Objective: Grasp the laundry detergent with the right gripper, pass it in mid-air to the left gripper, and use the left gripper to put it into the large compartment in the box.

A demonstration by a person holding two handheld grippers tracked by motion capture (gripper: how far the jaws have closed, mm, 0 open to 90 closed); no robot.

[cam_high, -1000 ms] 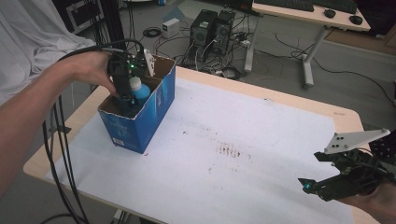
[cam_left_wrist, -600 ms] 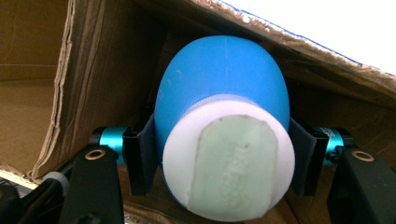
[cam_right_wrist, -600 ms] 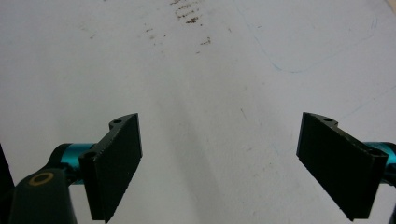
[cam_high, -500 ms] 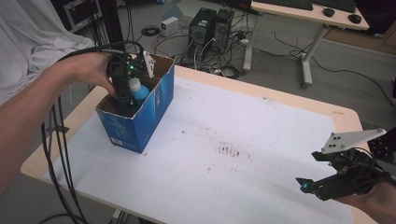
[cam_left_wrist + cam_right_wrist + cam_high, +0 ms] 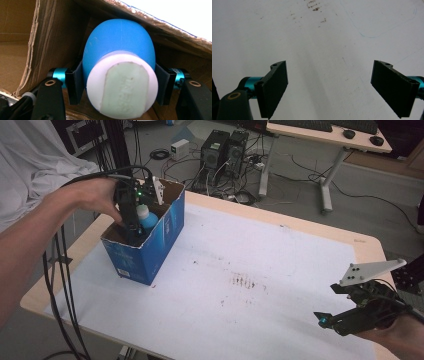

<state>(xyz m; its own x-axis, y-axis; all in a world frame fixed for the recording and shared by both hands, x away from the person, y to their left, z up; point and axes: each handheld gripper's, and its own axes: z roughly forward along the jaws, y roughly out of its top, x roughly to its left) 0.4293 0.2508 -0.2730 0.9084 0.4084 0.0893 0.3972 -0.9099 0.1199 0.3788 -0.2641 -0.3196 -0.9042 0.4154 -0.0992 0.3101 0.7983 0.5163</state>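
Observation:
A blue bottle [image 5: 148,218] with a white cap [image 5: 122,90] stands inside an open blue cardboard box [image 5: 150,255] at the table's left. My left gripper [image 5: 133,228] reaches down into the box from its left side. In the left gripper view its pads [image 5: 75,85] press on both sides of the bottle [image 5: 117,42], with the brown box wall [image 5: 45,37] behind. The jaws have just been opening a little, with the bottle still between them. My right gripper [image 5: 324,321] hovers low over the table's front right, open [image 5: 329,85], with nothing between its pads.
The table [image 5: 280,245] has a white cover with brown stains [image 5: 243,281] near its middle. Black cables [image 5: 60,285] hang off the left edge. Computer towers [image 5: 222,150] and a desk leg [image 5: 327,190] stand on the floor behind.

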